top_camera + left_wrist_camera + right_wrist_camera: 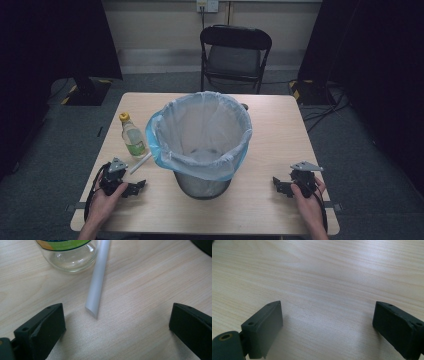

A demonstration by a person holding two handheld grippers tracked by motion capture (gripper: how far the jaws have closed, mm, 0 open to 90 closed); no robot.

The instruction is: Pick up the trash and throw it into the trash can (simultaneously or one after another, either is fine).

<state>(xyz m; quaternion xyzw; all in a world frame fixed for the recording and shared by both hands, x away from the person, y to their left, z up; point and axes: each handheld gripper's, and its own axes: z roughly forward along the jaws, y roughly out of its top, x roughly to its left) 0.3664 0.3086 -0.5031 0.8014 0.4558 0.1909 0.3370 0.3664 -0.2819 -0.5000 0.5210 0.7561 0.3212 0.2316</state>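
Observation:
A mesh waste bin (202, 182) lined with a pale blue bag (200, 132) stands in the middle of the wooden table (270, 130). Left of it is an upright clear bottle (132, 136) with a yellow cap, and a white stick (141, 163) lies beside it. My left gripper (134, 188) rests on the table near the front left, open. In the left gripper view the stick's end (97, 282) lies just ahead of the gripper (117, 325), with the bottle's base (68, 256) beyond. My right gripper (280, 186) is open at the front right, over bare wood (327, 325).
A black folding chair (235, 52) stands behind the table's far edge. A monitor stand base (87, 90) sits on the floor at the back left, and cables (325, 107) trail at the back right. The bin's dark edge (203, 243) shows in the left gripper view.

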